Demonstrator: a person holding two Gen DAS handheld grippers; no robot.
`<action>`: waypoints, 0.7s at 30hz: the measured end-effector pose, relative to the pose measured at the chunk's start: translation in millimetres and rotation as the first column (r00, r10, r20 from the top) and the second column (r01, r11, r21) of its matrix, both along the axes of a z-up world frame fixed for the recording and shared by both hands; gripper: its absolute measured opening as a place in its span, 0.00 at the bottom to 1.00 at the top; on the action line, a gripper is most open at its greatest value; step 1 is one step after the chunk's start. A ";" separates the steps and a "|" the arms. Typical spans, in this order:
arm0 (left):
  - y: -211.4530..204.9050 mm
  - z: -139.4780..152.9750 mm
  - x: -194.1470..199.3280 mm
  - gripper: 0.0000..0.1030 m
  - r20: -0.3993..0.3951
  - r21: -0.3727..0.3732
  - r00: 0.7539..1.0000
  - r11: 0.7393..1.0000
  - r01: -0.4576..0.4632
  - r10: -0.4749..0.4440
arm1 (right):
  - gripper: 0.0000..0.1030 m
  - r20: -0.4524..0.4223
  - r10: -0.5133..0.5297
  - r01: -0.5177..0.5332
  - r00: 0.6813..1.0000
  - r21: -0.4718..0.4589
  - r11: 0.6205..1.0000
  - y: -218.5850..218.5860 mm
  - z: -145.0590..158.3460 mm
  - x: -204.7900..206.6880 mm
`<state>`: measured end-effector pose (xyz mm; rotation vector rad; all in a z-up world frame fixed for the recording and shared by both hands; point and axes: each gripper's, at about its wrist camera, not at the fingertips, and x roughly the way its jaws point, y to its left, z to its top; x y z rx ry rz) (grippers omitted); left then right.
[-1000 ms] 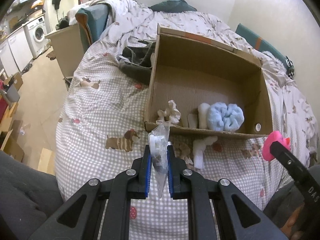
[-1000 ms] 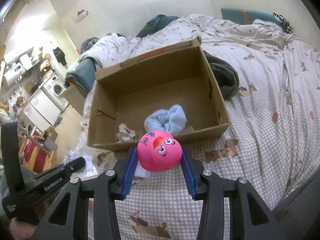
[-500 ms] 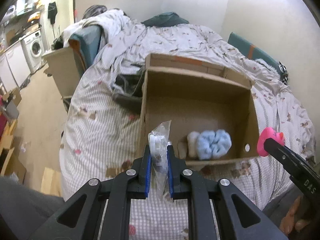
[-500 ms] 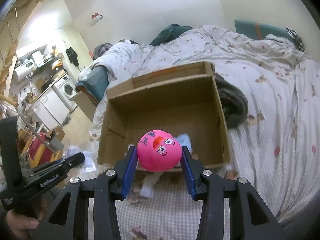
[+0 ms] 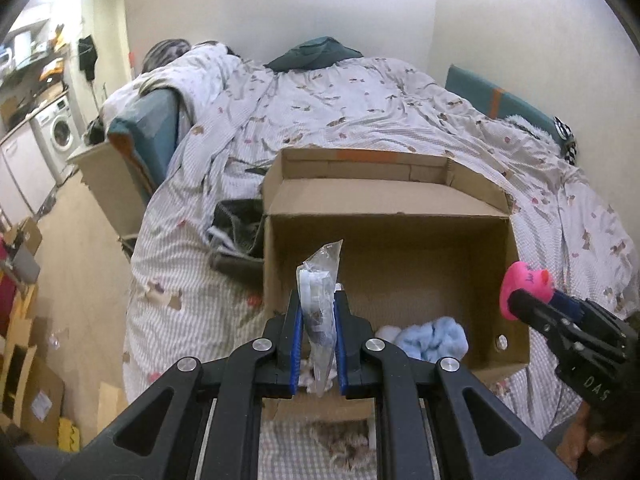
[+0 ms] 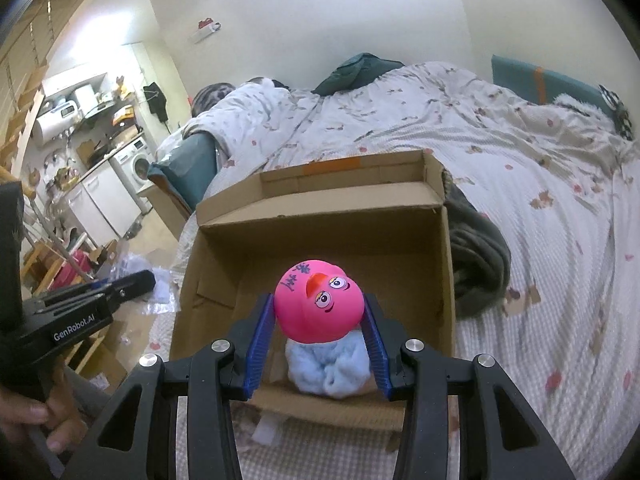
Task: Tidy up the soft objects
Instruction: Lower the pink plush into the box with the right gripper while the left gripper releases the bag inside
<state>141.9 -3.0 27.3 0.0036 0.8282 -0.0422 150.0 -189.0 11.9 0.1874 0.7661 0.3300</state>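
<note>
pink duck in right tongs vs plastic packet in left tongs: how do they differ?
The pink duck is round, opaque and bright; the plastic packet is thin, flat and see-through. The duck spreads the right tongs wide, while the packet leaves the left tongs nearly closed. The duck sits whole between its pads; the packet sticks out above and below its pads. Shared: both are clamped and held over the near edge of the cardboard box.

Cardboard box (image 5: 384,240): open top, floor mostly bare toward 12 o'clock. Blue fluffy cloth (image 5: 434,340) fills the near corner at 5 o'clock. Dark garment (image 5: 236,236) lies against the outer wall at 9 o'clock.
</note>
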 end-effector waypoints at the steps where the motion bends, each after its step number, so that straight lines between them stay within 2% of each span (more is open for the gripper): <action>1: -2.3 -1.4 3.3 0.12 0.002 0.004 1.000 1.000 0.008 -0.008 | 0.45 -0.002 0.002 -0.002 1.000 0.000 1.000 0.5 -2.3 1.6; 7: -8.0 -30.3 14.2 0.12 0.018 0.026 1.000 1.000 0.011 -0.011 | 0.45 -0.058 -0.007 0.006 0.998 -0.019 1.000 2.8 -29.0 9.8; 11: -6.9 -52.0 17.0 0.12 -0.036 0.016 0.999 1.000 -0.004 0.004 | 0.45 -0.101 0.001 -0.007 0.995 -0.051 0.999 7.2 -43.3 11.6; 17: -1.7 -57.3 15.6 0.12 -0.054 -0.030 0.999 1.000 0.007 -0.008 | 0.45 -0.138 0.004 -0.010 0.990 -0.047 0.999 6.1 -53.8 15.3; 21: -3.5 -55.8 15.4 0.12 -0.046 -0.030 0.999 0.999 0.023 -0.025 | 0.45 -0.148 0.005 -0.012 0.989 -0.044 0.999 6.4 -55.6 17.3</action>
